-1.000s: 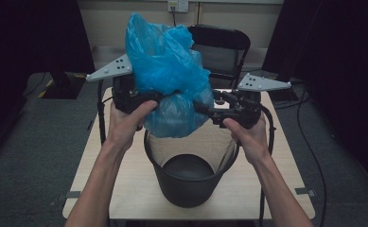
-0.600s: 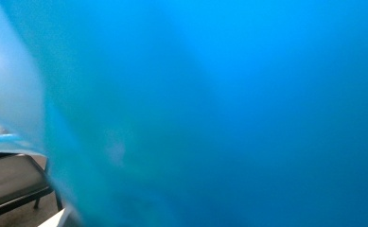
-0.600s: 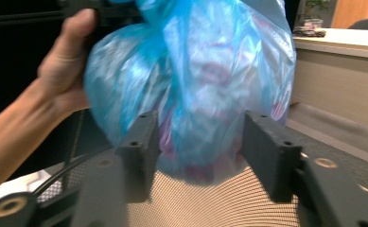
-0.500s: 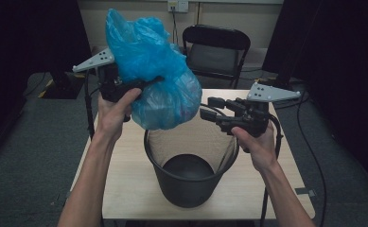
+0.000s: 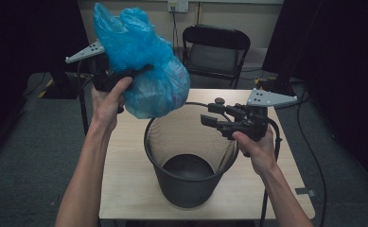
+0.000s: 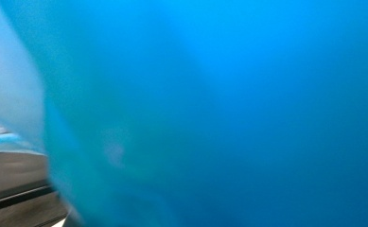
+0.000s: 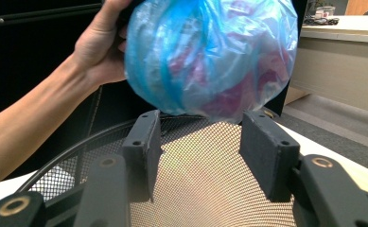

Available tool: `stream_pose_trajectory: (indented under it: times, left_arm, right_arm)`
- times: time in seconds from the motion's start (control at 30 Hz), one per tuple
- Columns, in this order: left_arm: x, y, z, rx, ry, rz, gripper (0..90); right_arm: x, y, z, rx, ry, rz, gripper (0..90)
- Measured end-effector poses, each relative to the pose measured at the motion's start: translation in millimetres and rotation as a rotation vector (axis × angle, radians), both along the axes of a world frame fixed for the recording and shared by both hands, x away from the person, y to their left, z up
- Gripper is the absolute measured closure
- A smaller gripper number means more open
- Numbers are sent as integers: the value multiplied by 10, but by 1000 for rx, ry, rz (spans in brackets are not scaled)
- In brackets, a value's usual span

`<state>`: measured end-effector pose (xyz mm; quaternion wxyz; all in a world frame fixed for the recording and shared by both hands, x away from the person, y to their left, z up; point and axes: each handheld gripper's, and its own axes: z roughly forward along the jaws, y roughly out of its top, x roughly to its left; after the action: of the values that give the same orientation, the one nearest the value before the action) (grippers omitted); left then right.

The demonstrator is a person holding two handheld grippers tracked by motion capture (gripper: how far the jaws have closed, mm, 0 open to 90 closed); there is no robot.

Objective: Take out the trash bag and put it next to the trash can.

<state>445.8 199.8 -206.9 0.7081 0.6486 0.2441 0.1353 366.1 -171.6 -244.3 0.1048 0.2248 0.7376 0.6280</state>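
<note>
- Light wooden rectangular table [image 5: 125, 189] serving as the base for everything, bearing the bin near its front middle so both arms reach it evenly
- Black round wire-mesh waste bin [image 5: 191, 179] standing upright on the table, empty as far as visible, mouth open upward; seen from the right gripper view as a curved mesh rim [image 7: 92, 142] just past the jaws
- Crumpled translucent blue plastic bag, full and knotted into a bulging bundle [image 5: 144, 66], lifted clear above the bin's far-left rim, not touching it; likely raised that high so its bulk passes the rim freely; reddish contents faintly visible through the film [image 7: 210, 56]
- Left gripper [image 5: 125, 75] clenched on the bag's gathered neck, held up and out to the left, carrying the whole weight alone; blue film [image 6: 219, 113] pressed right against its camera, a sign of how close the grip sits to the bundle
- Right gripper [image 5: 209, 113] parked level over the bin's right rim, jaws spread apart and grasping nothing, pads [image 7: 267, 151] framing the bag's underside from a distance; probably kept ready to steady the bin or support the bag
- Judged step: bag removal largely done, bundle out of the bin
</note>
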Motion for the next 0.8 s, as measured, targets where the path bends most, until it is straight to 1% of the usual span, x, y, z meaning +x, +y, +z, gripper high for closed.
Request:
stream_pose_trajectory:
  times: [0.07,0.1,0.13,0.17,0.2,0.27,0.33,0.4,0.5,0.6,0.67,0.7,0.73,0.8]
  left_arm:
    - [15,44,-42,-11,16,12,842]
    - [23,65,-58,-8,19,16,842]
    - [26,76,-74,-21,31,22,842]
    - [37,96,-83,-22,34,28,842]
    - [51,119,-90,-7,25,38,842]
    - [64,149,-94,17,24,62,841]
    - [95,183,-114,39,37,76,842]
    - [121,221,-157,40,52,82,841]
    - [149,239,-231,51,69,99,841]
    - [178,236,-301,81,80,116,842]
    - [192,245,-347,82,86,118,842]
    - [192,245,-347,82,86,118,841]
    - [208,254,-393,88,95,117,841]
    - [220,260,-437,108,103,129,841]
  right_arm:
    - [-11,-19,-18,7,-5,0,489]
    - [-14,-29,-27,15,-8,-3,489]
    - [-14,-36,-36,16,-5,-6,486]
    - [-16,-39,-45,12,-2,-8,482]
    - [-19,-45,-55,8,-4,-9,480]
    - [-32,-62,-73,5,-3,-11,479]
    - [-44,-90,-89,1,-8,-19,477]
    - [-62,-127,-112,-17,-15,-42,471]
    - [-79,-207,-145,-8,-16,-61,472]
    - [-99,-282,-148,1,-24,-80,472]
    - [-111,-331,-149,-2,-25,-92,475]
    - [-112,-357,-151,-2,-25,-101,477]
    - [-111,-383,-153,-2,-25,-113,482]
    - [-105,-431,-168,-8,-27,-152,488]
